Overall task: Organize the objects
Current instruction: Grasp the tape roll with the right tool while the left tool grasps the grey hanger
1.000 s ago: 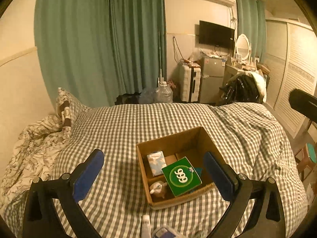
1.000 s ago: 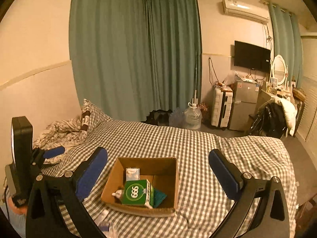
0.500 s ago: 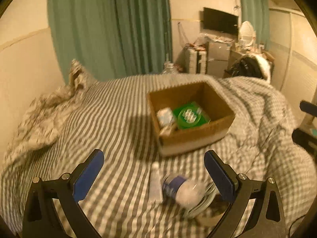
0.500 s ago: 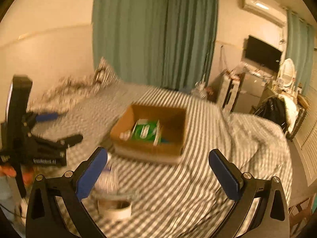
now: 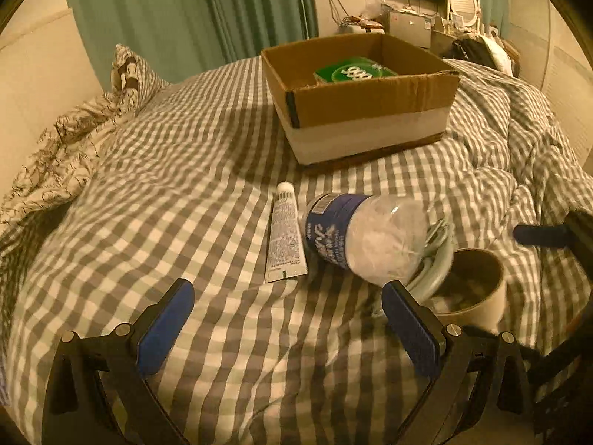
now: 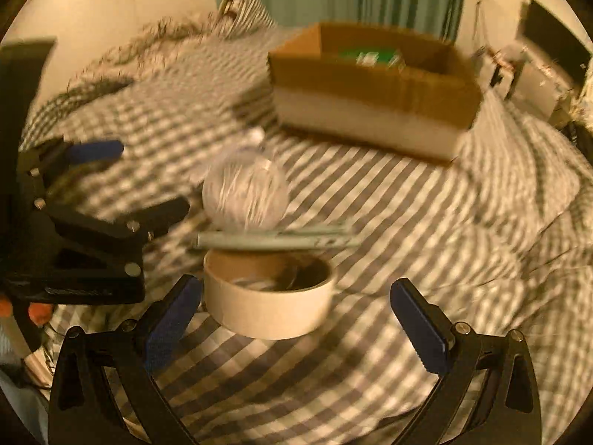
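A white tube (image 5: 285, 237), a clear bottle with a blue label (image 5: 363, 237), a pale green flat item (image 5: 435, 256) and a roll of beige tape (image 5: 470, 289) lie together on the checked bedcover. Behind them stands a cardboard box (image 5: 370, 111) with a green packet (image 5: 352, 72) inside. My left gripper (image 5: 287, 315) is open, low over the cover, just short of the tube and bottle. My right gripper (image 6: 296, 319) is open too, with the tape roll (image 6: 267, 304) between its fingers, close to the left one. The bottle (image 6: 246, 196) lies beyond the roll.
A patterned pillow and rumpled sheet (image 5: 74, 141) lie at the bed's left. The left gripper (image 6: 129, 181) sits left of the bottle in the right wrist view, with a person's fingertips (image 6: 37, 311) below it. Green curtains and furniture stand beyond the bed.
Both grippers dropped from a high view over the box to low over the bedcover. The tube, bottle and tape roll now fill the foreground; both stay open.
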The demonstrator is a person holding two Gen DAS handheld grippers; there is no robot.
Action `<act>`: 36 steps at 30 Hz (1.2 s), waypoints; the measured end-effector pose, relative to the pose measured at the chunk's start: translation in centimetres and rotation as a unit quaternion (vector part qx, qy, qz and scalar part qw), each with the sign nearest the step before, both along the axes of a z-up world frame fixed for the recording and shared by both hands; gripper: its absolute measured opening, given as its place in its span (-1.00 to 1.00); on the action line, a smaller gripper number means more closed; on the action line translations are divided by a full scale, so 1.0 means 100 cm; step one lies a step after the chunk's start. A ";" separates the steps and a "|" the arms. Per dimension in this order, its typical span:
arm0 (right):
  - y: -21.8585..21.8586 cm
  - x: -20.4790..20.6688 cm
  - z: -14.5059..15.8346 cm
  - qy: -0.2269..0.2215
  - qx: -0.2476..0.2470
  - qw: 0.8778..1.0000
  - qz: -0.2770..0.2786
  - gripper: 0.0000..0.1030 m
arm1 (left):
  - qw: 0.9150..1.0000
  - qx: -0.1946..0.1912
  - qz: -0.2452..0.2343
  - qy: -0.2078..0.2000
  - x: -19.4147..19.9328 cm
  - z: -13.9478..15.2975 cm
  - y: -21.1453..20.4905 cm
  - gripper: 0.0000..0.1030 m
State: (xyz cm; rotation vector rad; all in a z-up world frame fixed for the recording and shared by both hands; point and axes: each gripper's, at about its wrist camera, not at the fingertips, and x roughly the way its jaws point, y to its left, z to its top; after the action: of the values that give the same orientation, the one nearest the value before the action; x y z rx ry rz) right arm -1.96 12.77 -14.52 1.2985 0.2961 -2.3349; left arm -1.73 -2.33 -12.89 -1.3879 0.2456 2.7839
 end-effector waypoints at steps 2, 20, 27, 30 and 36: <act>-0.005 -0.005 -0.008 -0.012 0.003 1.000 0.002 0.99 | 1.000 0.021 0.010 -0.016 -0.006 -0.008 -0.010 1.00; 0.032 0.006 0.013 -0.016 -0.040 0.999 -0.027 0.64 | 0.999 0.022 -0.001 -0.037 -0.012 -0.010 0.002 1.00; 0.069 0.004 0.035 0.044 -0.001 0.996 -0.083 0.64 | 0.996 0.032 -0.049 -0.066 -0.019 -0.024 0.041 1.00; 0.073 0.000 0.030 0.040 -0.010 0.995 -0.087 0.64 | 0.991 0.063 -0.062 -0.098 -0.027 -0.039 0.053 1.00; 0.081 -0.004 0.021 0.027 -0.024 0.995 -0.092 0.64 | 0.983 0.097 -0.061 -0.146 -0.042 -0.060 0.062 0.95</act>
State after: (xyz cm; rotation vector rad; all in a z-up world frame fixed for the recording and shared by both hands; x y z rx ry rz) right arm -2.35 20.82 -12.39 1.2880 0.1413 -2.5170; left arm -5.89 3.88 -18.93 -1.6405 0.0473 2.3943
